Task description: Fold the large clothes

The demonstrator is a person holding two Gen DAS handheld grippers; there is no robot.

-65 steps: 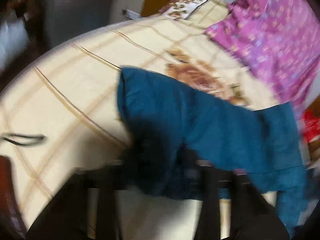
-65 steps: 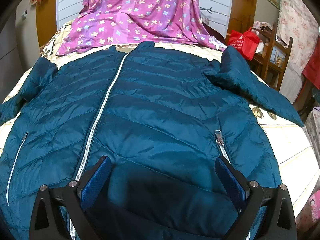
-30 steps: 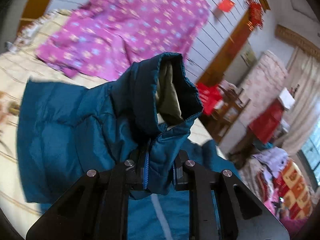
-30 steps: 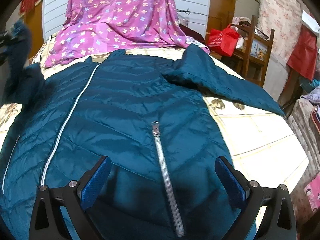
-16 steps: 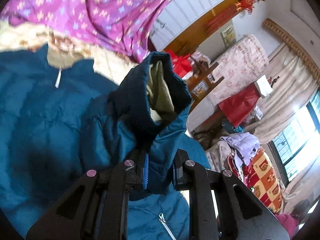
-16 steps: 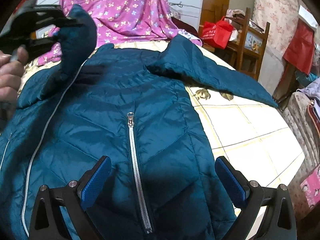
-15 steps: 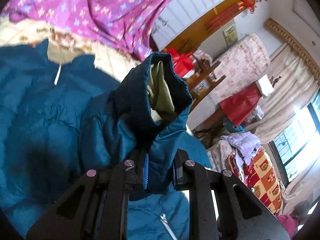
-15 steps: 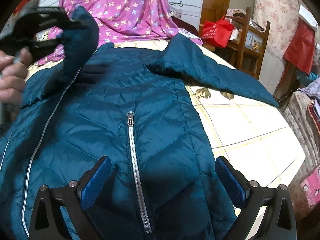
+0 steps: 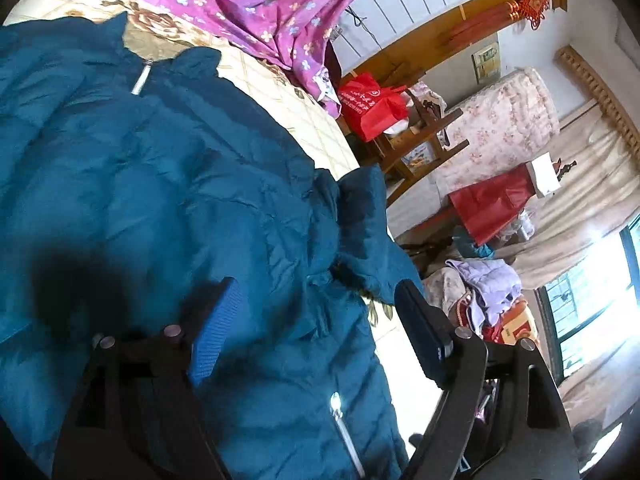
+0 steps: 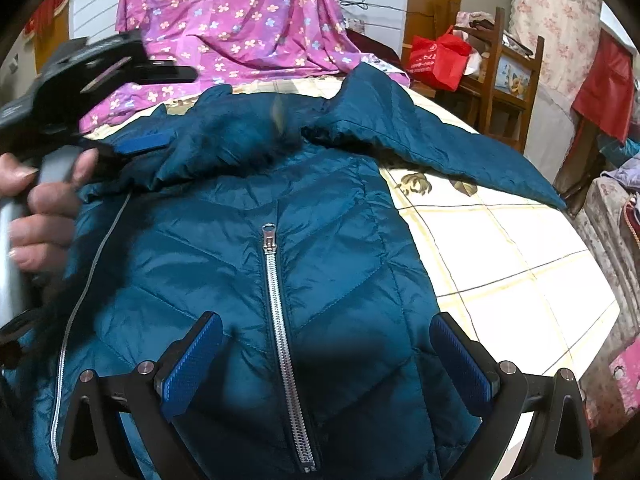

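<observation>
One big blue puffy jacket (image 10: 328,248) lies flat on the bed (image 10: 500,248), front side up. One sleeve (image 10: 240,140) is now lying across the chest, so this looks like the sleeve-folding step.

The other sleeve (image 10: 440,136) sticks out far ahead and to the right of the right claw (image 10: 326,354). I think that sleeve needs folding in next, so a claw must reach out, pinch it near the end and bring it over the chest.

The right claw is wide apart and holds nothing. It hangs just above the bottom part of the jacket, with a silver pocket zipper (image 10: 280,320) running up between its fingers.

The left claw (image 9: 316,332) is spread wide too, with nothing in it. It floats above the jacket's chest, and the folded sleeve sits just ahead of it.

A pink flowery blanket (image 10: 240,8) is heaped at the far end of the bed. A red bag (image 10: 436,60) sits on a wooden chair (image 10: 508,76) beside the bed.
</observation>
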